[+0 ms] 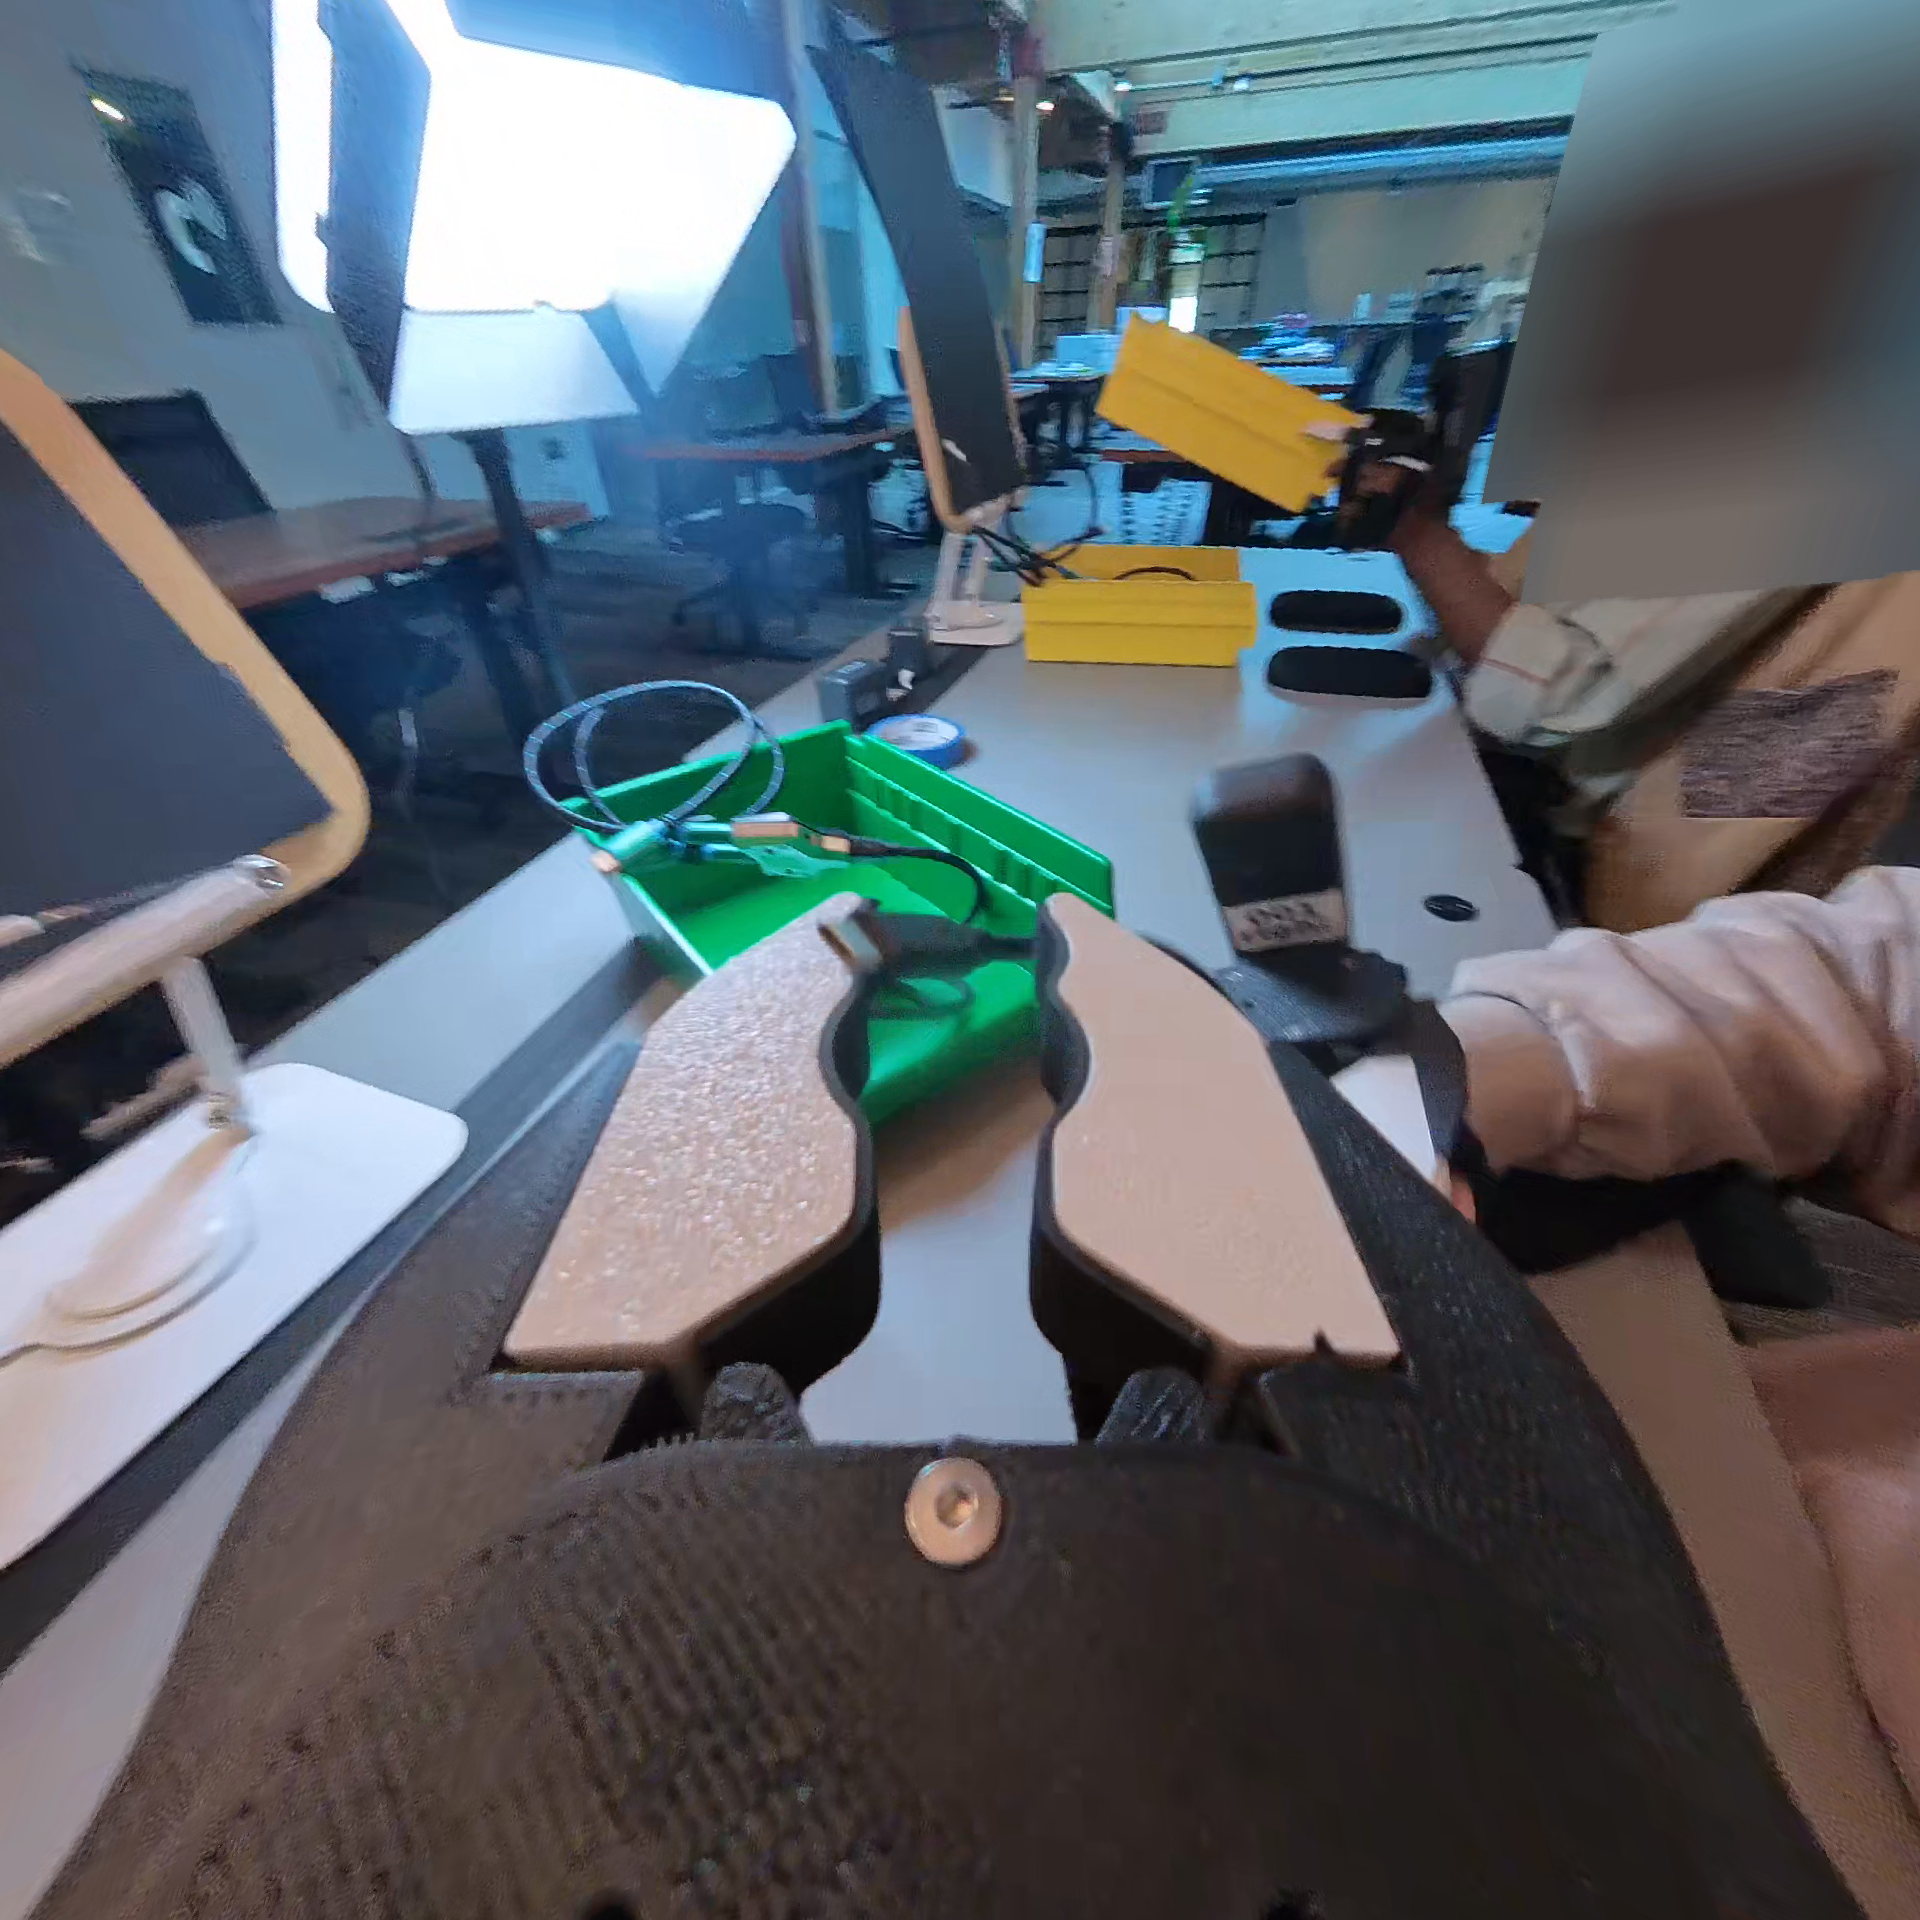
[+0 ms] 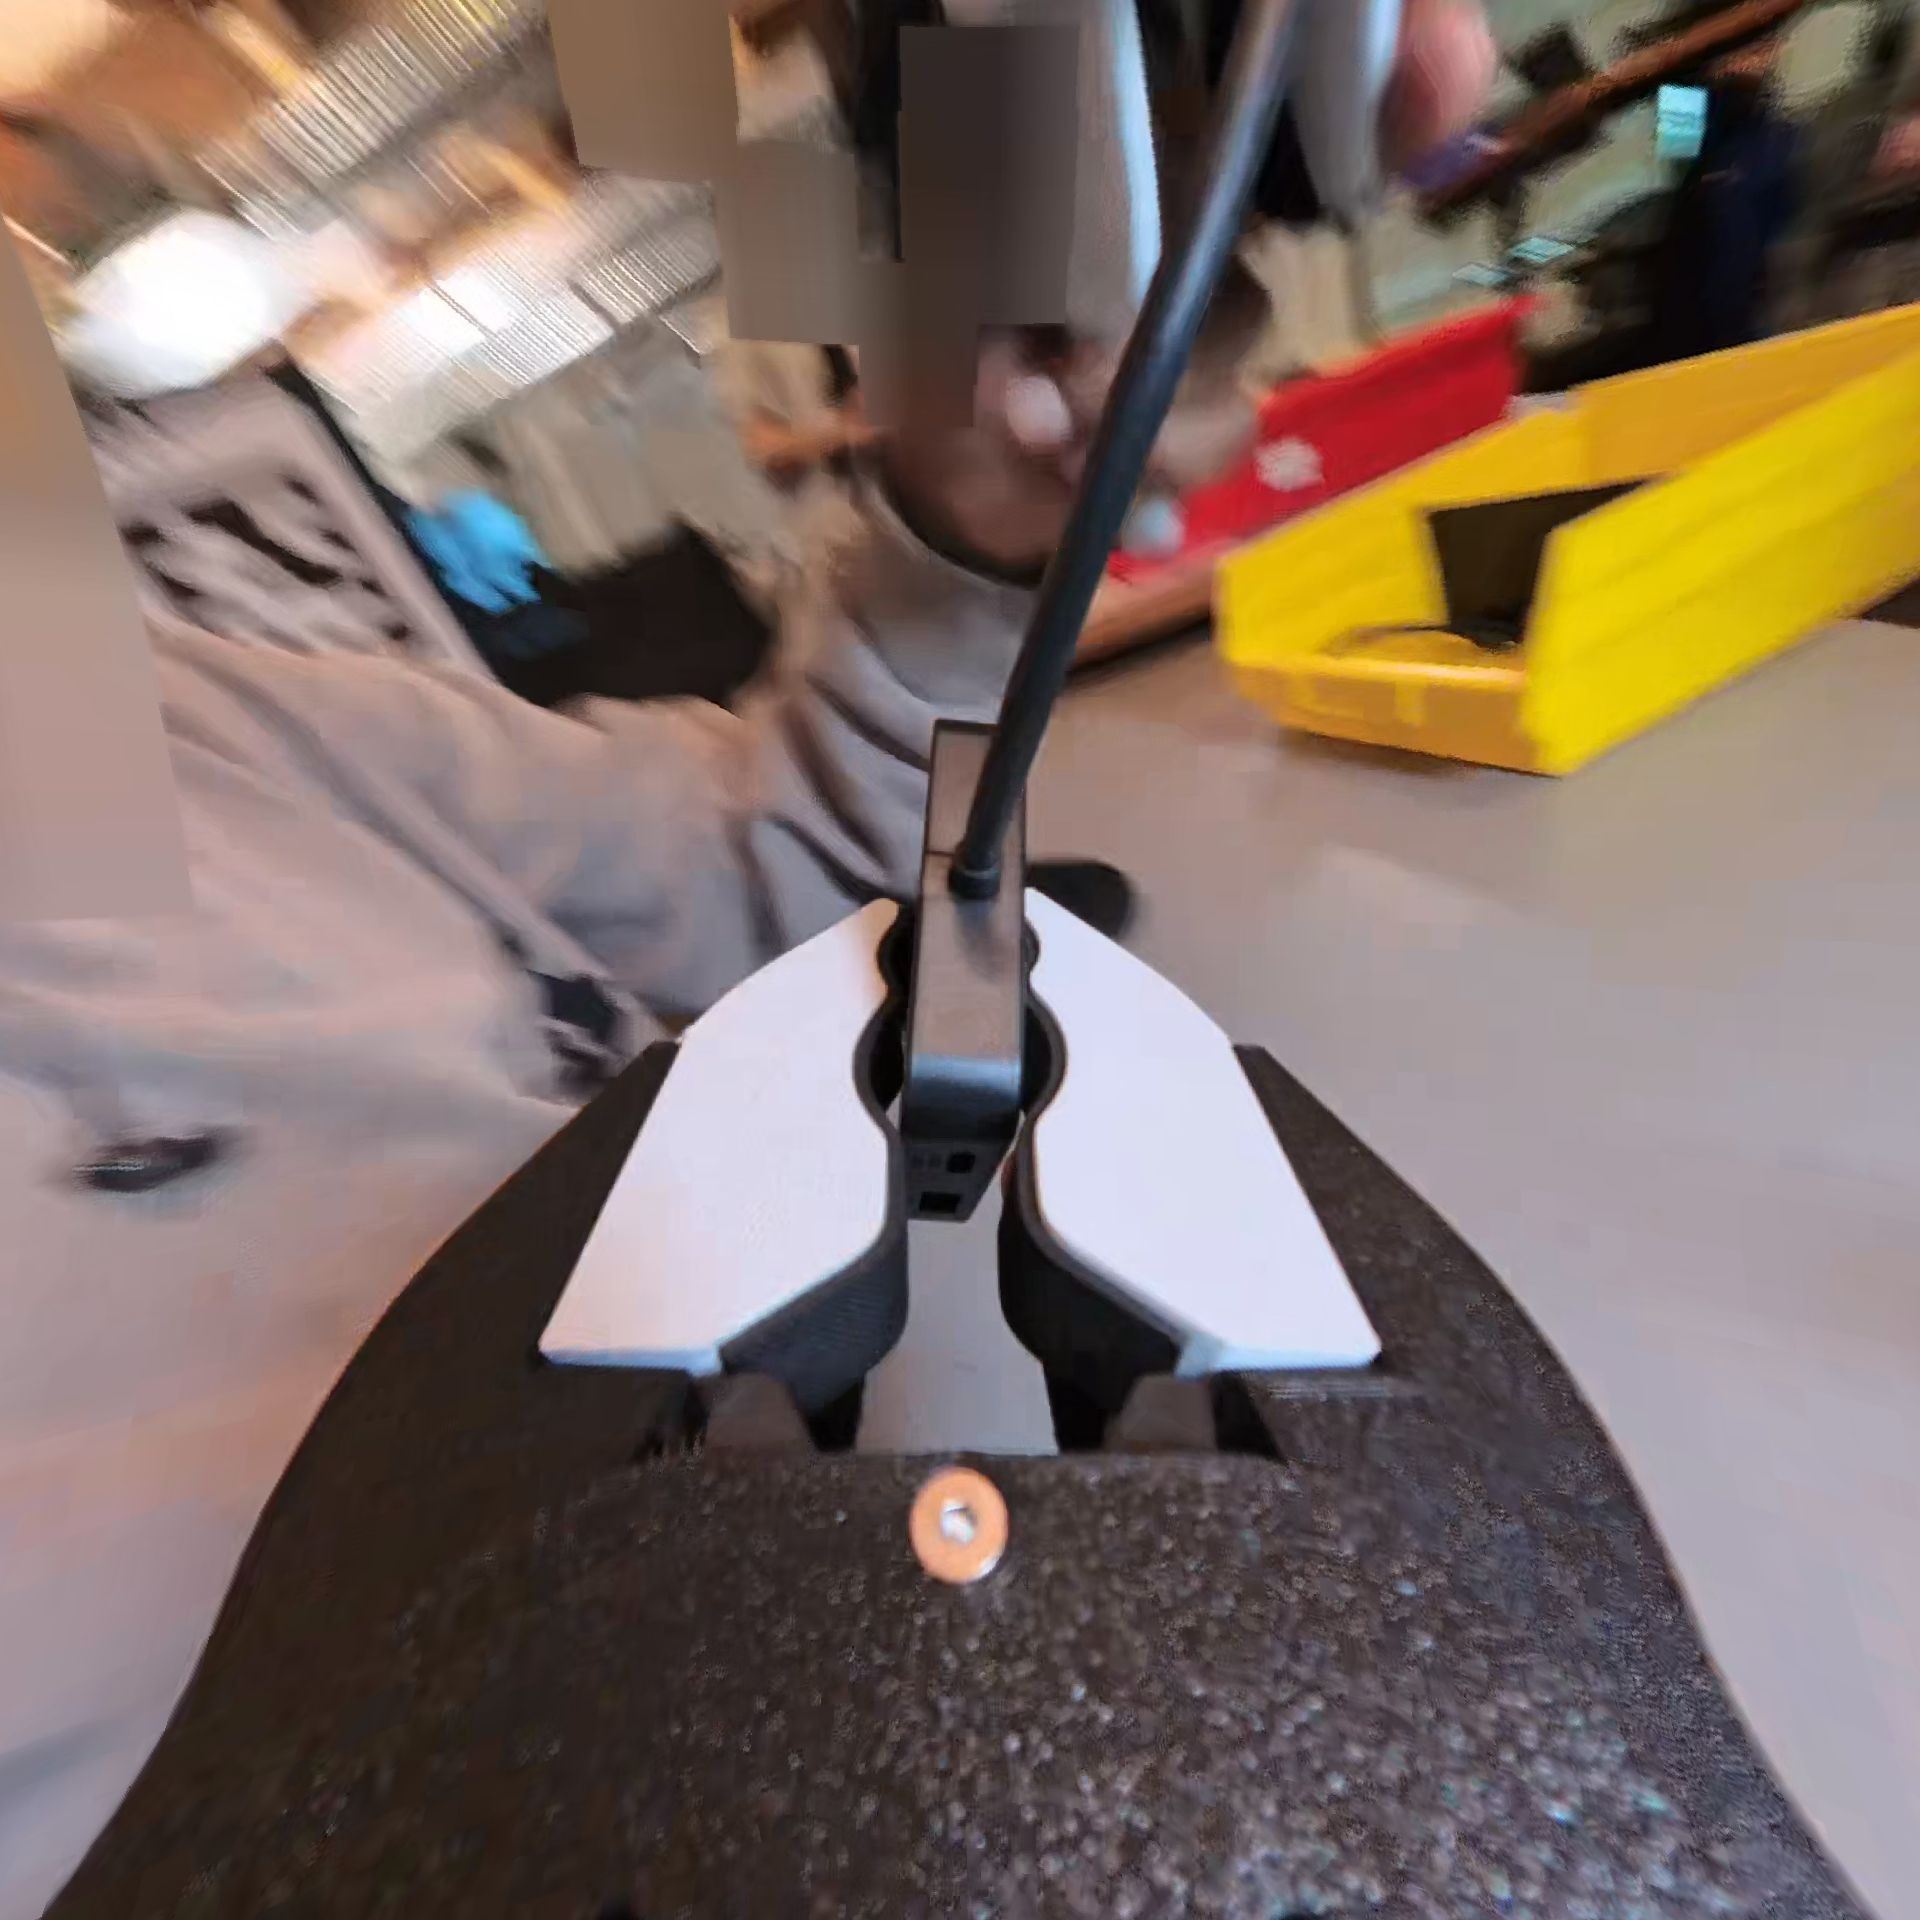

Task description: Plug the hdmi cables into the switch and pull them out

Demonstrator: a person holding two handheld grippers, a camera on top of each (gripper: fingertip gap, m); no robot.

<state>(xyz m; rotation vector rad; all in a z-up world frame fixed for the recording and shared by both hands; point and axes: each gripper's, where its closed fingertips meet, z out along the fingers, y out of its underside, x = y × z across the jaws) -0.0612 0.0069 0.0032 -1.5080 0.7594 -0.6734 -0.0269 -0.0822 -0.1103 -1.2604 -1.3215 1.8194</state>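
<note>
In the left wrist view my left gripper (image 1: 951,925) is open and empty, its tan fingers (image 1: 727,1122) pointing at a green bin (image 1: 1039,842) on the grey table. In the bin lie a braided cable (image 1: 649,743) with metal connectors (image 1: 764,831) and a thin black cable (image 1: 935,940) whose plug lies close to my left fingertip. In the right wrist view my right gripper (image 2: 961,914) is shut on a small black switch box (image 2: 961,1039), held on edge above the table. A black cable (image 2: 1091,468) runs up out of the box.
A tablet on a white stand (image 1: 208,1195) is at the left table edge. A black device with a sticker (image 1: 1268,842) stands right of the green bin, near a sleeve (image 1: 1662,1039). There is a blue tape roll (image 1: 920,736), and yellow bins (image 1: 1138,618) (image 2: 1558,623) farther off.
</note>
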